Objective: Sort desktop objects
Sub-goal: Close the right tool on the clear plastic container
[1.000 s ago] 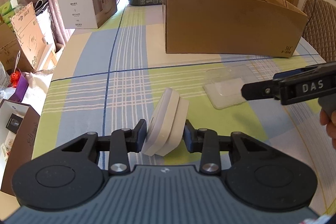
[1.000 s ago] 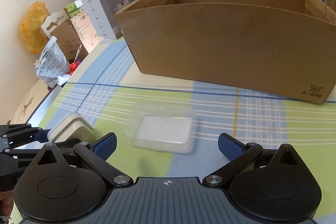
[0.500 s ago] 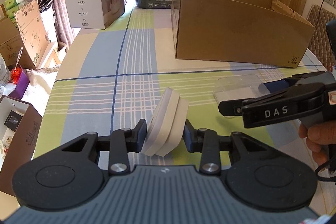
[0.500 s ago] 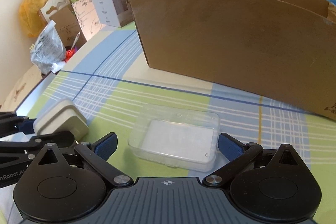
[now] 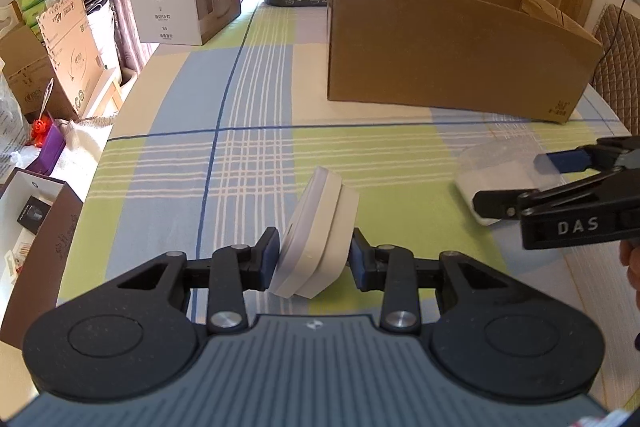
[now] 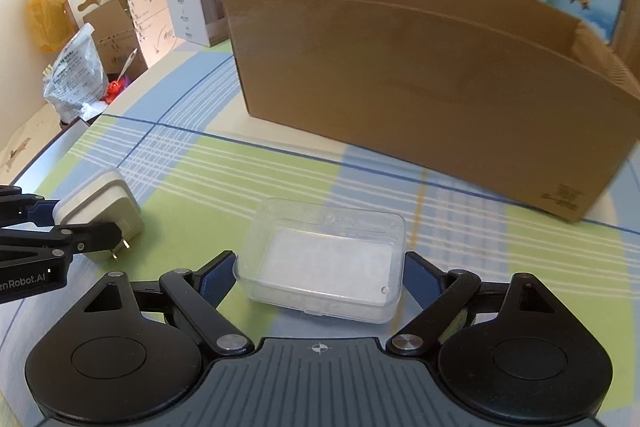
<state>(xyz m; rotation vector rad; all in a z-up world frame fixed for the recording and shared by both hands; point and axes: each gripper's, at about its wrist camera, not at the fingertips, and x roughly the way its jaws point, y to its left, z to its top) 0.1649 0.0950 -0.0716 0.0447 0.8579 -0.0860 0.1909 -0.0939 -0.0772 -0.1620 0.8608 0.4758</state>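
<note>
A long open brown cardboard box (image 6: 436,83) stands at the back of the checked-cloth bench (image 5: 248,163). The right tool (image 6: 319,275) is spread wide around a clear plastic lidded case (image 6: 322,261) without pinching it. The left tool (image 5: 313,259) clamps a tilted white wall charger (image 5: 316,239); only the right view shows its metal prongs.

cardboard box (image 6: 440,83) interior hidden, labels unreadable

The charger (image 5: 316,239) is white and grey, with two metal pins, and stands tilted on the worktop (image 5: 256,163). To its right lies a clear plastic case (image 6: 324,255), rectangular and flat. Behind both stands an open brown carton (image 6: 432,75), upright.
</note>
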